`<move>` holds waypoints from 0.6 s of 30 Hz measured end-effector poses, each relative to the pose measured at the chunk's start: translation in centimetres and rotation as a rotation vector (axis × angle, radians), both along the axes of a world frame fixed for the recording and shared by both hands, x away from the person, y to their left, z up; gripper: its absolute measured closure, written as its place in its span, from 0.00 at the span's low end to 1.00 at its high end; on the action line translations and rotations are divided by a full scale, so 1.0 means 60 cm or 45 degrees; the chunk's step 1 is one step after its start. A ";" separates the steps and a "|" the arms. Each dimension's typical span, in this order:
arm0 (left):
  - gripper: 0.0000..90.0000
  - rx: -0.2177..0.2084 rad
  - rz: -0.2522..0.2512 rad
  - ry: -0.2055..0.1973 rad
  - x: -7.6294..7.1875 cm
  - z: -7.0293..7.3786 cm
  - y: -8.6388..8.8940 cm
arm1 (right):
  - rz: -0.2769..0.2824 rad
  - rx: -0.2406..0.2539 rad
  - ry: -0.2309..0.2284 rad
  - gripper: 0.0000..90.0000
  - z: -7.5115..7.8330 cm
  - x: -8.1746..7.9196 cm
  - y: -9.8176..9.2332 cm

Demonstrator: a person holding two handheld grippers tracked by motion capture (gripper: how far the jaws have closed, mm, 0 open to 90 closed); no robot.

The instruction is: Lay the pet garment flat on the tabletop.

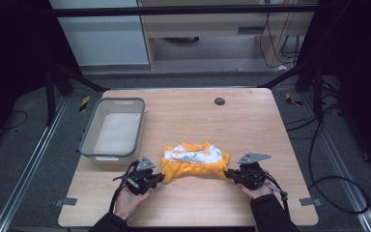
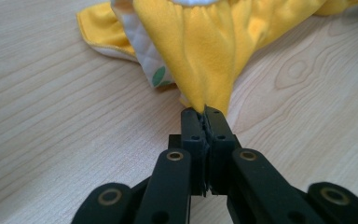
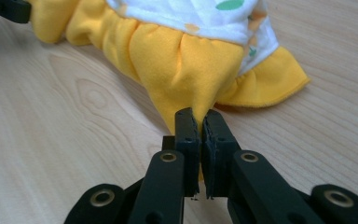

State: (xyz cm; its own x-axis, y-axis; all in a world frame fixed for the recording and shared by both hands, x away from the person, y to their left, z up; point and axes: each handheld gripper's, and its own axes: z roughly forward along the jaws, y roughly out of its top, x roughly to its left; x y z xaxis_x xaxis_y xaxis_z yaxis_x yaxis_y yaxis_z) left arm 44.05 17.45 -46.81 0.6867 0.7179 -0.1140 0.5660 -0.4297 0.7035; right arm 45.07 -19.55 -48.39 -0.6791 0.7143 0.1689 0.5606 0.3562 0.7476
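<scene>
While both grippers clamp it, the yellow garment [image 1: 194,162] lies on the table [image 1: 251,121] with its long axis left to right, white printed panel up. Left gripper [image 1: 160,177] pinches the near left corner, right gripper [image 1: 228,173] the near right corner; cloth stretches between them. Gripper views show gathered yellow fabric [image 2: 205,51] pressed between closed jaws. High view adds the grey bin [image 1: 113,130], far left.
</scene>
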 end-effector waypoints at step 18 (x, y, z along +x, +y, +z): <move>0.96 -0.004 -0.052 0.129 -0.061 0.012 0.039 | 0.091 0.070 0.083 0.91 0.034 -0.078 -0.036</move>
